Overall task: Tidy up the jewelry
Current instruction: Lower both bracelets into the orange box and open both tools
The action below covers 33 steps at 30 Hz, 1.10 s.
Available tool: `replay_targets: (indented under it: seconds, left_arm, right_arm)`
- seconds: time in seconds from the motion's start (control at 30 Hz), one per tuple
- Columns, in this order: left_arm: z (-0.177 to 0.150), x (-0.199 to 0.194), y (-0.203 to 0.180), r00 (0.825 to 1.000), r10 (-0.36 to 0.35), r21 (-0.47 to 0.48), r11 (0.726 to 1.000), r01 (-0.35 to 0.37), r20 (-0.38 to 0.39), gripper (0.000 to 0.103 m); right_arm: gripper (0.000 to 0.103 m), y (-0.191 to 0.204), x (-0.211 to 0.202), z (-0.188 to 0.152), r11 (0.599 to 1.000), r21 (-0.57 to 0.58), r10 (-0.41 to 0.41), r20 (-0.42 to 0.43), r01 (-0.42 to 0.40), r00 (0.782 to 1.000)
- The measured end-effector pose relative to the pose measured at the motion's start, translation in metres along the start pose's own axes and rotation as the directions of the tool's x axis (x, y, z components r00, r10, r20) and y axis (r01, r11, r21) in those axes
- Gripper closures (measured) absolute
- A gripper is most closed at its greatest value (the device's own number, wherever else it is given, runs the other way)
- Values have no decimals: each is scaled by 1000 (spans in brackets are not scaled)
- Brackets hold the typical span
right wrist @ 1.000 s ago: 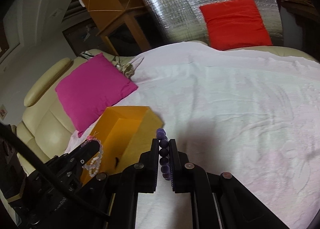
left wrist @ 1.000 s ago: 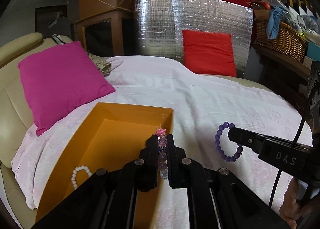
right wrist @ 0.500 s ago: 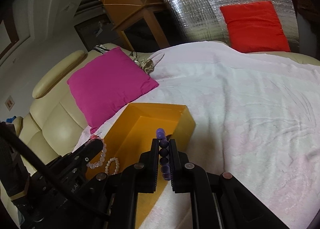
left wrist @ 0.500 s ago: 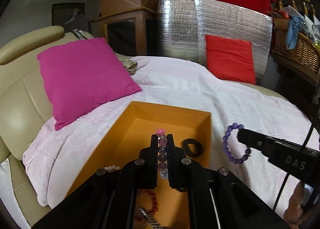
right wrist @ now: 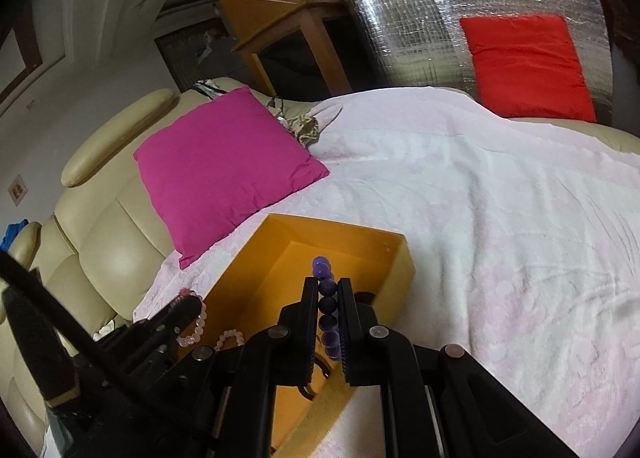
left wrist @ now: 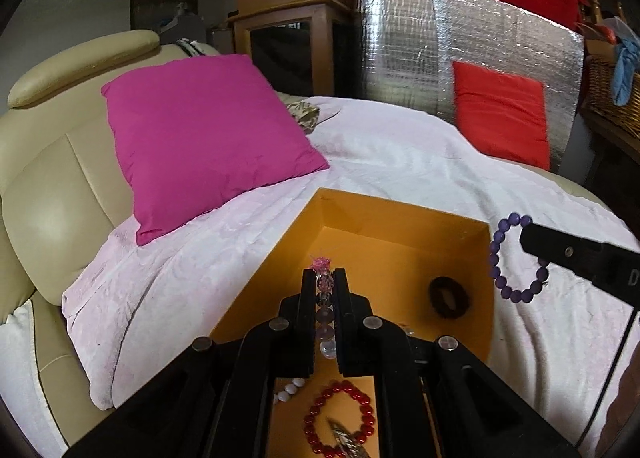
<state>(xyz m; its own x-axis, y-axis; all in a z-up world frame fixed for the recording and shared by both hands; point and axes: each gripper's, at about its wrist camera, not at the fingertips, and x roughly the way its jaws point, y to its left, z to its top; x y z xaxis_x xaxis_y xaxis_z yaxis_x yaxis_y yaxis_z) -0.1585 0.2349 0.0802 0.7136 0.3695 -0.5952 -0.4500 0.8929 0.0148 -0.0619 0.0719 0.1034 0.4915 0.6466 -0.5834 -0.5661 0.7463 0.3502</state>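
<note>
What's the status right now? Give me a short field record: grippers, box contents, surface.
left gripper: shut on pink bracelet, over the box
right gripper: shut on purple bracelet, near the box's right wall
box: orange, open, on the blanket
in box: red bracelet, white beads, dark ring
surface: pale pink blanket on a sofa
nearby: magenta cushion

— Count of bracelets? 
— Five: a pale pink one (left wrist: pixel 325 312) clamped in the left tool (left wrist: pixel 324 278), a purple one (left wrist: pixel 516 258) in the right tool (right wrist: pixel 327 286), plus red (left wrist: pixel 340 418), white (left wrist: pixel 290 388) and dark (left wrist: pixel 449 297) under the left tool.
— Boxes? 
— One, orange (left wrist: pixel 400 218).
— Pillows ahead of the tools? 
— Two: one magenta (left wrist: pixel 204 138), one red (left wrist: pixel 500 110).
</note>
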Motion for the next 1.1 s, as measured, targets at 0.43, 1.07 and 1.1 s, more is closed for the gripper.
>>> replay_targets:
  seconds: [0.43,1.07,1.1]
  left_arm:
    - [-1,24,14,998,25,-16,1000,-26,-53,95]
    - [-2,57,7,989,32,7,999,-31,-142,95]
    - [-2,59,7,988,34,7,999,-33,-148,95]
  right_arm:
    - [93,15,45,10,1000,-13,10,-92,-11,996]
    - [92,6,97,23,999,-13,-43,-215,41,976]
    - [92,5,98,23,999,-11,-46,-218,44,975]
